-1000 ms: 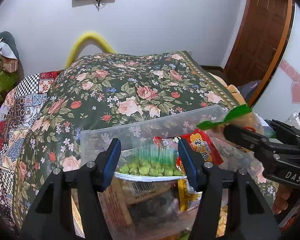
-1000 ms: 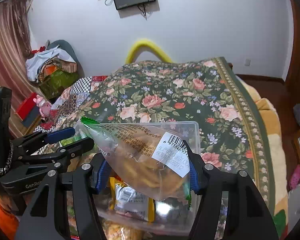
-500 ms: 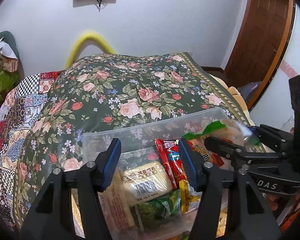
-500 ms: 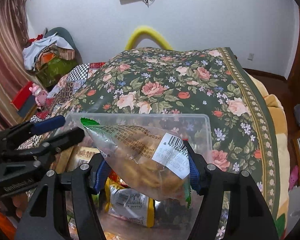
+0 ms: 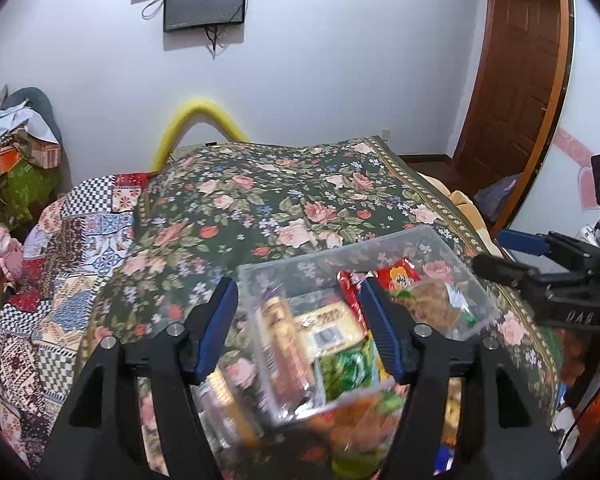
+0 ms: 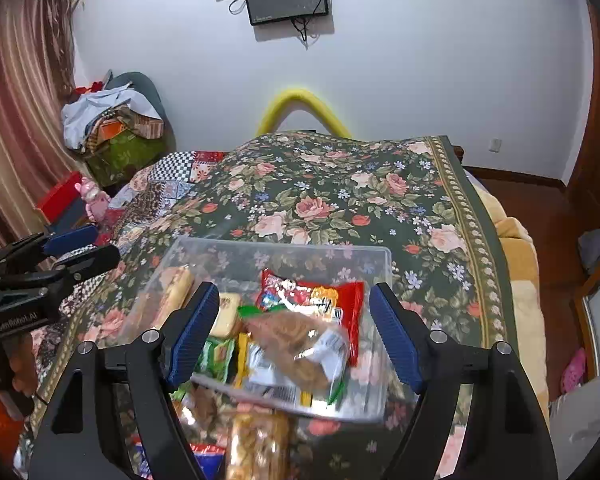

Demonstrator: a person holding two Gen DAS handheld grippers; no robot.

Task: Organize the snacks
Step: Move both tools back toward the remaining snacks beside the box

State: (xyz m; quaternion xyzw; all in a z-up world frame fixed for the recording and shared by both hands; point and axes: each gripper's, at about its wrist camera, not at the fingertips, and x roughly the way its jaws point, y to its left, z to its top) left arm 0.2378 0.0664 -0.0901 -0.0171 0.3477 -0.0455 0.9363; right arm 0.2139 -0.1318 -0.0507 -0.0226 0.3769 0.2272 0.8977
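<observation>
A clear plastic box (image 5: 340,252) (image 6: 284,244) sits on the floral bedspread, holding several snack packets. Among them are a red packet (image 6: 312,292) (image 5: 400,276), a green one (image 6: 216,356) (image 5: 344,368) and a pale one with a barcode (image 5: 328,328). A clear bag of brown snacks (image 6: 300,344) (image 5: 432,304) lies on top of them, free of the pads. My right gripper (image 6: 294,336) hangs above the box, its jaws opening, touching nothing. My left gripper (image 5: 300,328) is also opening, with nothing held between its fingers. Each gripper shows in the other's view: the right gripper (image 5: 540,272), the left gripper (image 6: 60,256).
Loose snack packets (image 6: 256,440) lie on the bedspread (image 6: 340,200) in front of the box. A patchwork quilt (image 5: 72,248) covers the left side. A yellow foam tube (image 6: 300,100), a clothes pile (image 6: 112,128) and a wooden door (image 5: 516,80) stand beyond.
The right gripper let go of the clear bag of brown snacks, which now lies in the box. The green packet left the left fingers. Both grippers rose and drew back with wider jaws.
</observation>
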